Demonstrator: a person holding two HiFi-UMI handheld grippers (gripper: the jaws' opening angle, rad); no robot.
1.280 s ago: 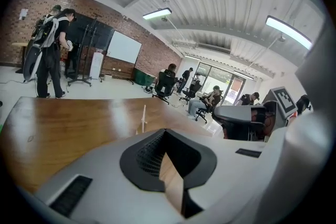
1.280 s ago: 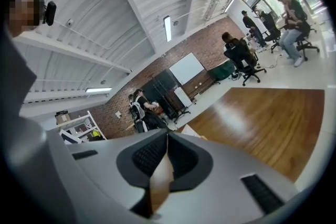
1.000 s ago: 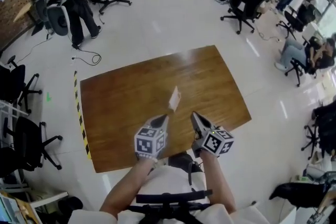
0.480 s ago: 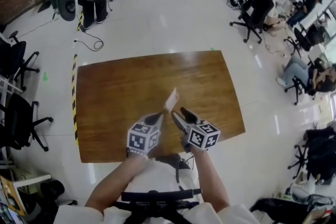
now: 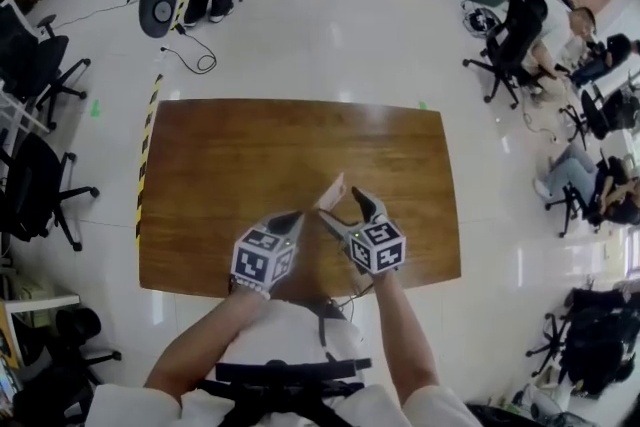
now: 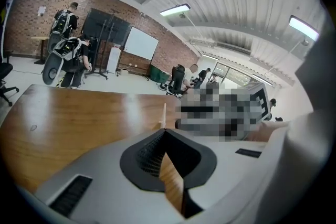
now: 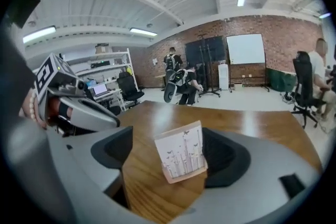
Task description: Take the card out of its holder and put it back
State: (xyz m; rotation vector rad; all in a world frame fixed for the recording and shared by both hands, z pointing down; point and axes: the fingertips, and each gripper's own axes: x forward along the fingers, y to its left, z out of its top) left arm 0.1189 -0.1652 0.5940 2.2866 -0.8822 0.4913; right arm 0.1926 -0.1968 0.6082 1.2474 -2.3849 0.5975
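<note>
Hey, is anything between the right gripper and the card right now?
Nothing visible is. The card sits right between the jaws of the right gripper, which are open and have just been opening. The left gripper, shut, holds the card by its lower end above the table.

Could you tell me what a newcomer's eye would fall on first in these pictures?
A small white card, held up over the wooden table at the tip of the left gripper, draws the eye first. The right gripper has just been opening its jaws, and the card stands between them, clear of the pads.
</note>
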